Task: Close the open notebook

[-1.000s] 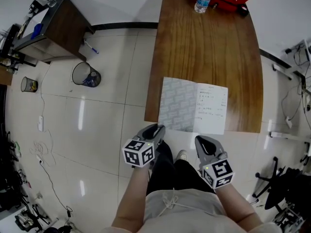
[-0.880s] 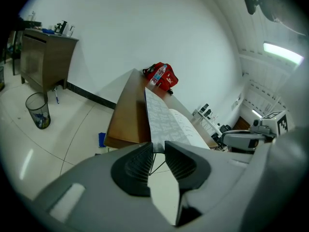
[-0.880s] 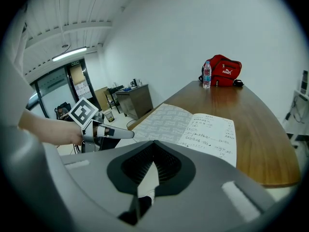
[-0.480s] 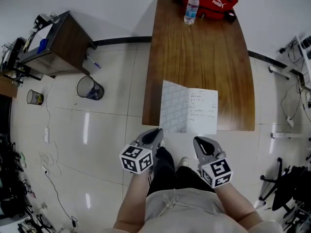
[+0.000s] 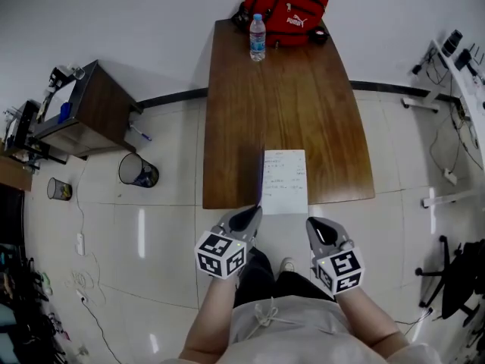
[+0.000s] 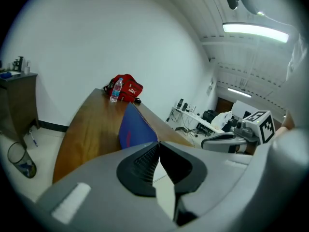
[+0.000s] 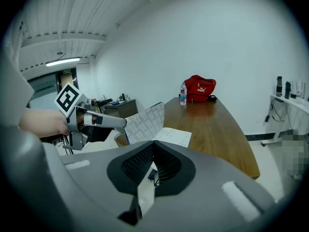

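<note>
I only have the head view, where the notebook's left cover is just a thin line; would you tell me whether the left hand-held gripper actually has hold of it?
Observer: Yes, in the left gripper view the left hand-held gripper has its jaws shut on the near edge of the cover.
Operator: Thank you. How far over is that cover?
Observer: The right gripper view shows it roughly upright, its patterned inner face turned toward the written page, not yet down on it.
Operator: And is the right one holding anything?
Observer: No; the right hand-held gripper has its jaws together with nothing between them.
</note>
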A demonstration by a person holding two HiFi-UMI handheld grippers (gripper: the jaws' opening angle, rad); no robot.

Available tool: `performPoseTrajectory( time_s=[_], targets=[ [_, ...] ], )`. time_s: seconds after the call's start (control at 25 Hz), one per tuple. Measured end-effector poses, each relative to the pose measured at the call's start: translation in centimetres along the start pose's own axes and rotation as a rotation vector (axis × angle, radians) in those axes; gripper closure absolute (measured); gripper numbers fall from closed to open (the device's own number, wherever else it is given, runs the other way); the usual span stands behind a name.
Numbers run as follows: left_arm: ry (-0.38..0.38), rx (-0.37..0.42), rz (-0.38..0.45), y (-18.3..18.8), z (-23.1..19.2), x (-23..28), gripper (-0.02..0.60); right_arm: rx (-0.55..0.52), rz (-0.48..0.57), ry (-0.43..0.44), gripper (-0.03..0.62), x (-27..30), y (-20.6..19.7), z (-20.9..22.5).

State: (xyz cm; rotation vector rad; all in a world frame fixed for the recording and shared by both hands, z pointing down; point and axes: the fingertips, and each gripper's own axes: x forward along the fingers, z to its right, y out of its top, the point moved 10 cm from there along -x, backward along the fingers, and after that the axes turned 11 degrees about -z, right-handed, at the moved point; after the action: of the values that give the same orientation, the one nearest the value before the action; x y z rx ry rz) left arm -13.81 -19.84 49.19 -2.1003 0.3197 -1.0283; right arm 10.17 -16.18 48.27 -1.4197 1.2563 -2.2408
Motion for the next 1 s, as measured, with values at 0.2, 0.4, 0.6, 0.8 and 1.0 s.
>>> performPoseTrajectory(
  time_s=[0.2,0.4,0.6,0.8,1.0],
  targets=[
    [-0.037,0.023,-0.023,0.2,3.0,3.8,0.561,0.052,0.009,-0.048,0.588,-2.5,-2.1,2.5],
    [-0.062,0.043,-0.089,-1.3,5.2,9.3,0.558,0.123,-0.001,-0.093,0.587,-4.1,-4.3,4.9],
    [-0.060,0.049,-0.156,-3.0,5.8,14.2,0.554,0.174,-0.007,-0.115,0.588,-4.5,-5.5,6.8],
    [-0.044,0.055,-0.188,-3.9,5.9,16.9,0.547,0.197,-0.014,-0.124,0.588,-4.2,-6.3,8.2],
    [-0.052,0.078,-0.213,-4.8,6.8,18.1,0.424,0.203,-0.008,-0.128,0.588,-4.4,-7.4,8.9]
  ],
)
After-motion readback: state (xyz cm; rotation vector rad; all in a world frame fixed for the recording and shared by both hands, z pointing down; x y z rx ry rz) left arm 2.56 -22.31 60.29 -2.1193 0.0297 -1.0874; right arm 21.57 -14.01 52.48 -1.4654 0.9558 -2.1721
